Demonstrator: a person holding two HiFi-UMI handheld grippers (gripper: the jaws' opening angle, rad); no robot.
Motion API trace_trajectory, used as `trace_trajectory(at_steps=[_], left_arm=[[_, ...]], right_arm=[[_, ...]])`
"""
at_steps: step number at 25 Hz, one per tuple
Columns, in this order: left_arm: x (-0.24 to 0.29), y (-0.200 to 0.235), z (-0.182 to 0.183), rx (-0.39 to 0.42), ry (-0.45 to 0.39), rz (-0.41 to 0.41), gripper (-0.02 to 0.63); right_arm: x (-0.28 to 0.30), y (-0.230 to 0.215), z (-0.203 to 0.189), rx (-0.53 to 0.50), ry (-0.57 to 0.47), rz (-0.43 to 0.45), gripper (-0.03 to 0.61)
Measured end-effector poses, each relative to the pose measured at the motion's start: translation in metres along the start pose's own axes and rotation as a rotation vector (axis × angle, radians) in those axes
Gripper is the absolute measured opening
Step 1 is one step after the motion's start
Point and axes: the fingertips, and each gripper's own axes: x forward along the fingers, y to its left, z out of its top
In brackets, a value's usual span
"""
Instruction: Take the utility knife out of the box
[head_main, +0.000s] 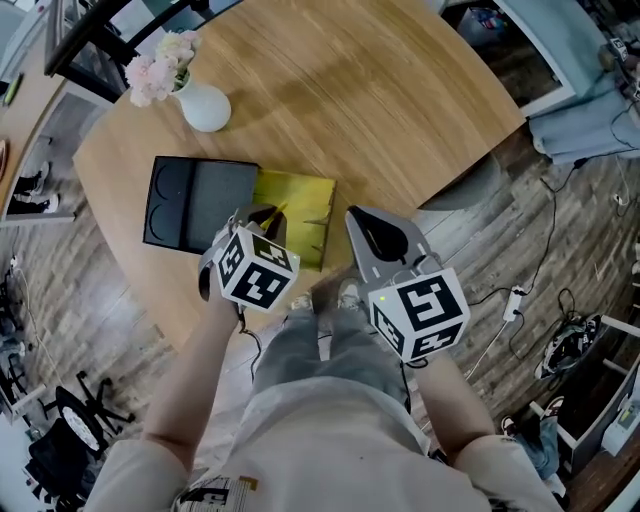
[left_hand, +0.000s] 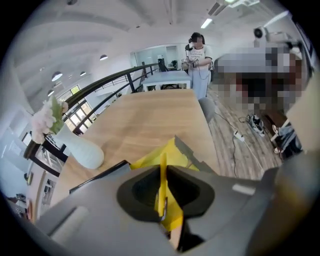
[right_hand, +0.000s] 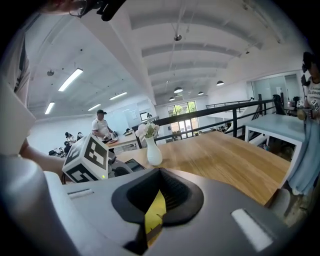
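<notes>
A: Nearest the camera, what do the left gripper (head_main: 262, 218) and the right gripper (head_main: 365, 222) have?

B: Each is clamped on an edge of the yellow box (head_main: 300, 200), above the near edge of the table (head_main: 400, 90).

A: And the utility knife?

B: No view shows it. It is probably inside the box, so taking it out is yet to do. Farther left lie a black tray (head_main: 195, 205) and a white vase (head_main: 205, 105).

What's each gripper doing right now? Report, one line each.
Left gripper: closed on an edge of the yellow box.
Right gripper: closed, a yellow strip pinched between its jaws, apparently the same box.
</notes>
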Motion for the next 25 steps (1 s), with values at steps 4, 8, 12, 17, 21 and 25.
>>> trace_trajectory(at_steps=[4, 8, 12, 17, 21, 25], left_arm=[[-0.048, 0.006, 0.016, -0.032, -0.086, 0.035, 0.041], [-0.100, 0.009, 0.034, -0.082, -0.215, 0.072, 0.040], [-0.151, 0.015, 0.049, -0.162, -0.379, 0.094, 0.038], [-0.213, 0.023, 0.065, -0.163, -0.514, 0.190, 0.037], [-0.264, 0.025, 0.079, -0.139, -0.619, 0.253, 0.035], [-0.309, 0.023, 0.094, -0.100, -0.715, 0.304, 0.035]], right_arm=[[-0.018, 0.011, 0.024, -0.034, -0.046, -0.008, 0.000], [-0.044, 0.028, 0.047, -0.025, -0.102, 0.014, 0.000], [-0.064, 0.045, 0.064, -0.047, -0.144, 0.021, 0.000], [-0.092, 0.064, 0.089, -0.089, -0.200, 0.018, 0.000], [-0.120, 0.082, 0.117, -0.155, -0.257, 0.010, 0.000], [-0.144, 0.097, 0.148, -0.191, -0.325, 0.017, 0.000]])
